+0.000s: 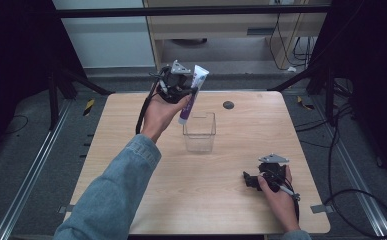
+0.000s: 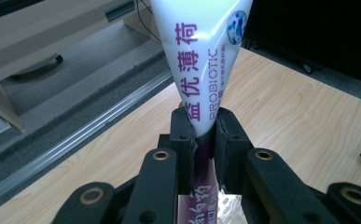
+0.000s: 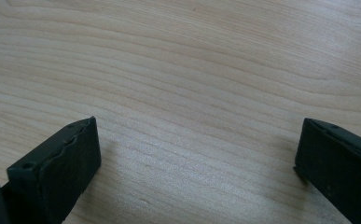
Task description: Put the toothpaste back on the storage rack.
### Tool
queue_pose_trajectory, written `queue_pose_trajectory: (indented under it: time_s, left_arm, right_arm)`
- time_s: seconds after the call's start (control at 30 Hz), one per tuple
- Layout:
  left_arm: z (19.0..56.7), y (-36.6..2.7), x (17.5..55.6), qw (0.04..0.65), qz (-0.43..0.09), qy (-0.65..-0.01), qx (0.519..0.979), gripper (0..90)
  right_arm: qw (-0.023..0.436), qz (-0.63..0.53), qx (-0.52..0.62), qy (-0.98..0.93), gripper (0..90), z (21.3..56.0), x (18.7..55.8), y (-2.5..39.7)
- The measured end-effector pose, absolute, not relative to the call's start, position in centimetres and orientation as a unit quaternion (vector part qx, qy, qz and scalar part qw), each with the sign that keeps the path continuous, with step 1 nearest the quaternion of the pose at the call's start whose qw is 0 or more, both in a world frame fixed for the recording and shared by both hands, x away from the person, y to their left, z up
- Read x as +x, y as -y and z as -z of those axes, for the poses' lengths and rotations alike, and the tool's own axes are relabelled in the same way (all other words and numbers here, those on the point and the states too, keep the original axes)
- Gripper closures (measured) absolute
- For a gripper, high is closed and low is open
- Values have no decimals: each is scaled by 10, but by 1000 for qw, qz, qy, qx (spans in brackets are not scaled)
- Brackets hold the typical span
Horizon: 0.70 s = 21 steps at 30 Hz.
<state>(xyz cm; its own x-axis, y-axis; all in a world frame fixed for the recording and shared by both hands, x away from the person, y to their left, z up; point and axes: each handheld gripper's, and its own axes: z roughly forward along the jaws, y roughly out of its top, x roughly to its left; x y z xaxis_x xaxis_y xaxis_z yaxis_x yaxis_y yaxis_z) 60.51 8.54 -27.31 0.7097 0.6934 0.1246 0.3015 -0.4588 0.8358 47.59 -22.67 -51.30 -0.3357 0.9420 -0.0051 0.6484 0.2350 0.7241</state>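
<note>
Up in the high view, the left gripper (image 1: pixel 187 91) is raised above the far left part of the pale wooden tabletop (image 1: pixel 131 150), and its jaws are clamped on a white and purple squeeze tube of toothpaste (image 1: pixel 193 93). The tube hangs tilted, broad flat end up and away, purple end pointing down toward the clear square plastic container (image 1: pixel 200 132) that stands upright near the middle of the tabletop. The tube's lower tip sits just above the container's far left rim; whether it touches cannot be told from here.

The left gripper view brings what the high one cannot: the two black jaws pinch the tube right where white turns to purple, the white body fans out wide above them with purple characters and the word PROBIOTIC on it, and a bit of the clear container shows below, between the jaws.

Over to the near right corner, the right gripper (image 1: pixel 252 180) rests low at the tabletop, held by the person's hand, well apart from the container. Its own view settles the jaw question: the black jaws stand spread wide, nothing between them but bare wood grain.

A small dark round disc (image 1: pixel 228 105) lies on the tabletop beyond the container.
</note>
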Motion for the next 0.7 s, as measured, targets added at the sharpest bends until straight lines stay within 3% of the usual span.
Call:
queue_pose_trajectory:
  time_s: [0.7]
  left_arm:
    - [270, -71, 617, 456, -248, -295, 802, 789]
  right_arm:
    - [229, -321, 526, -754, 3, 513, 476, 227]
